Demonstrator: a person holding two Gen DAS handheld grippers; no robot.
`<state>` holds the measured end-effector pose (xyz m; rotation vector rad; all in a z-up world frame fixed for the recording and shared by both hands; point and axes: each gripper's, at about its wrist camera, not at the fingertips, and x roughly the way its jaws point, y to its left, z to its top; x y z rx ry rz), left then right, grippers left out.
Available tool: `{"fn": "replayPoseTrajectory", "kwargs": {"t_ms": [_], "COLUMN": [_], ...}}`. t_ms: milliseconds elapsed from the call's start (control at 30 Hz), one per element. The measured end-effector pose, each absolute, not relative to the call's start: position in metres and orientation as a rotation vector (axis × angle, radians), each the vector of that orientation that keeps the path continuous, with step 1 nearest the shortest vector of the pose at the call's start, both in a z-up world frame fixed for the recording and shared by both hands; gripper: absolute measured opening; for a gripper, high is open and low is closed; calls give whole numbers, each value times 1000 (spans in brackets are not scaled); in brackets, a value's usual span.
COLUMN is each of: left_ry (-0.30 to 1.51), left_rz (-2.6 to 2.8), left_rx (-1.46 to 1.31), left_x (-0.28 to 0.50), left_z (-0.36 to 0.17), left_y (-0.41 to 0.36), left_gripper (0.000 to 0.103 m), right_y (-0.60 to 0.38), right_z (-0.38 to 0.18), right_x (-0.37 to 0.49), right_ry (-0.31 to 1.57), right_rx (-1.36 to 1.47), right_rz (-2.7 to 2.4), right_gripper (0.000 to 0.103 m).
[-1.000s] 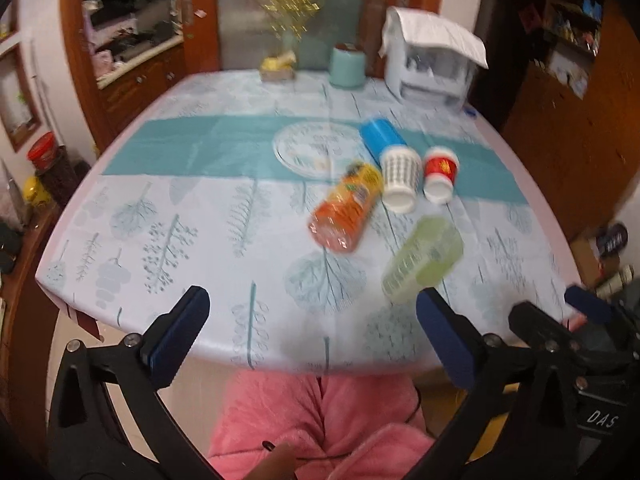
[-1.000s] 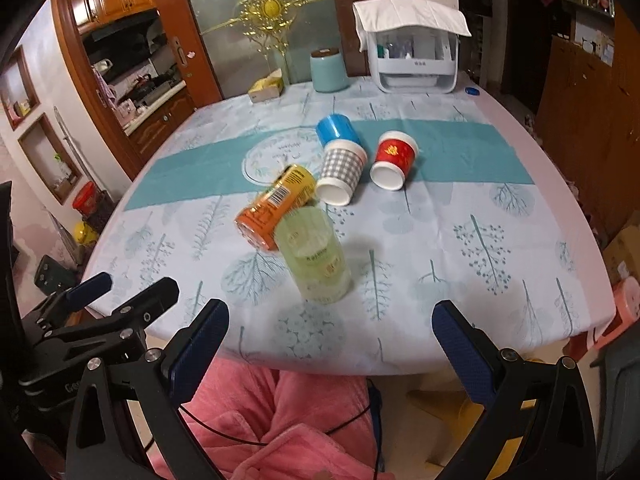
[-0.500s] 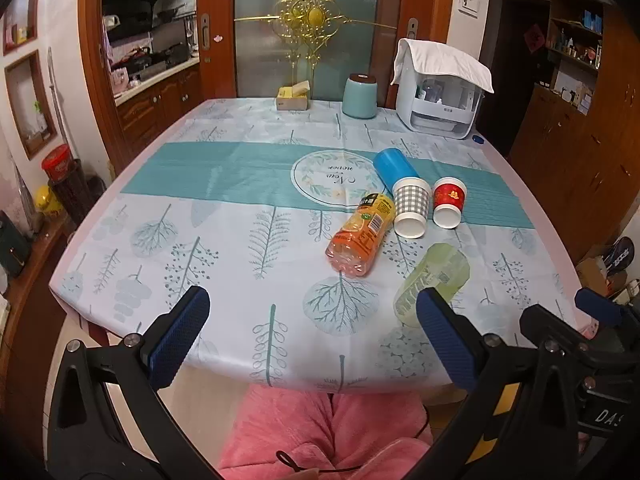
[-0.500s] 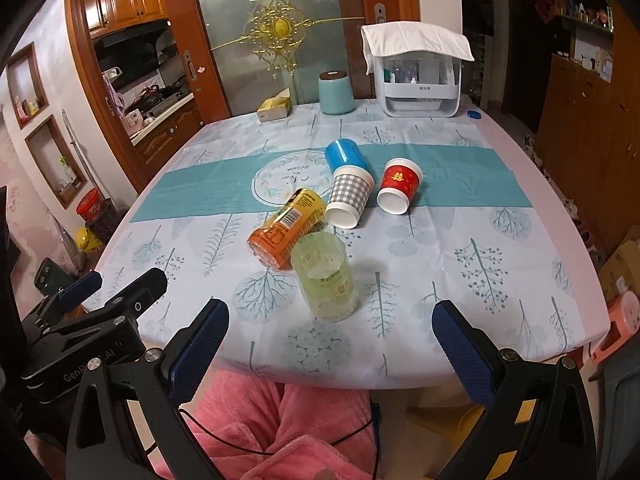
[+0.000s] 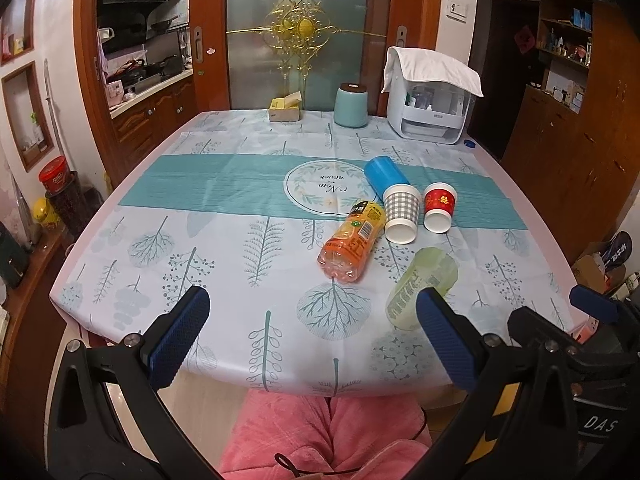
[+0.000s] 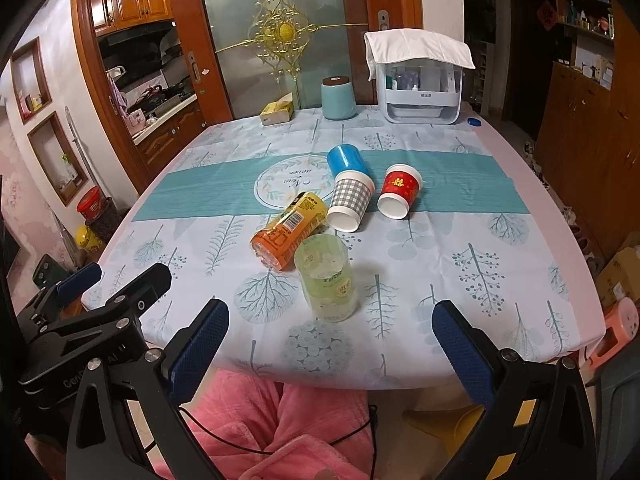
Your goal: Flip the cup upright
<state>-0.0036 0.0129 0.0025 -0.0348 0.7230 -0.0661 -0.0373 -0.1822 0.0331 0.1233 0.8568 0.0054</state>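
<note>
Several cups lie on their sides on the table. A red paper cup (image 5: 439, 208) (image 6: 399, 191) lies at the right with its mouth toward me. A grey checked cup (image 5: 401, 214) (image 6: 351, 200) lies next to it, with a blue cup (image 5: 385, 173) (image 6: 344, 160) behind it. A pale green clear cup (image 5: 421, 287) (image 6: 327, 279) lies nearest the front edge. My left gripper (image 5: 310, 338) is open and empty at the table's front edge. My right gripper (image 6: 332, 348) is open and empty, just in front of the green cup.
An orange drink bottle (image 5: 352, 242) (image 6: 289, 230) lies on its side left of the cups. At the table's far end stand a teal canister (image 5: 351, 106), a tissue box (image 5: 285, 112) and a white covered rack (image 5: 432, 98). Pink-clad legs show under the front edge.
Both views have pulled back and steadied, so the table and cups look a little farther off. The cups and bottle have not moved. Both grippers stay open.
</note>
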Motion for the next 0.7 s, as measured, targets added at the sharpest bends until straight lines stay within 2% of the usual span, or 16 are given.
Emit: {"fn": "replayPoseTrajectory", "kwargs": {"t_ms": [700], "left_ry": [745], "left_rz": [-75], "left_rx": [-19], "left_x": [-2], "left_z": [-4], "left_y": [5], "left_gripper": [103], "right_y": [-188], "right_z": [26], "right_x": [-44], "right_ry": [870], "right_rx": [144], "right_rz": [-4], "right_gripper": [103]}}
